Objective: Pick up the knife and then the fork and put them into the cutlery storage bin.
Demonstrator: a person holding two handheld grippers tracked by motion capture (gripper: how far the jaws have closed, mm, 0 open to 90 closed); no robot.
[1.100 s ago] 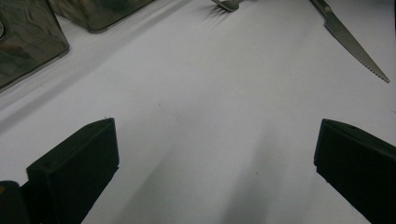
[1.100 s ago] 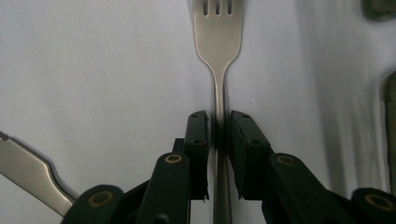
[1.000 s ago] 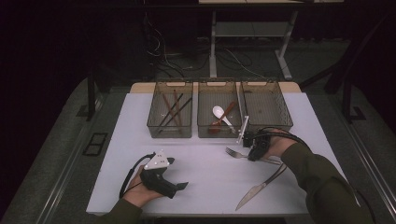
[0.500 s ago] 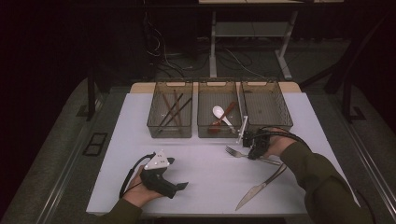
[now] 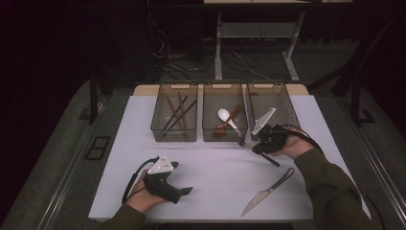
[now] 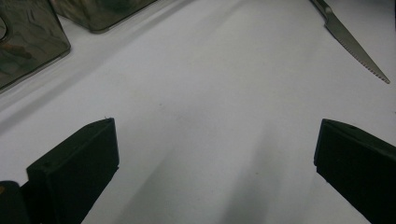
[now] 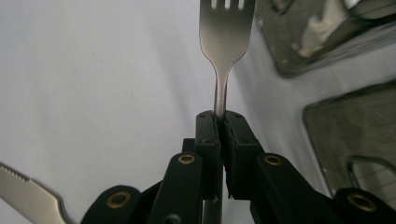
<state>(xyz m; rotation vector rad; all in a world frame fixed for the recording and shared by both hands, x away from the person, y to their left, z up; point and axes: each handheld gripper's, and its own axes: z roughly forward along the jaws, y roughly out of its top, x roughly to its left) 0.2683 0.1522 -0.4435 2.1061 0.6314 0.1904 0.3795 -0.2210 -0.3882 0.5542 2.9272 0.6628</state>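
We see the right gripper [image 5: 261,145] with jaws clamped nearly together, pinching a fork [image 7: 224,42] by its handle; they have just been closing on it. Right forearm comes in from the lower right, hand lifted a little off the table. Left gripper [image 5: 184,190] rests low at the near left, jaws spread wide with nothing between them, pointing right.

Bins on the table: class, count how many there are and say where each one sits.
3, in a row along the table's far edge: left bin, middle bin, right bin. The right gripper hides part of the right one.
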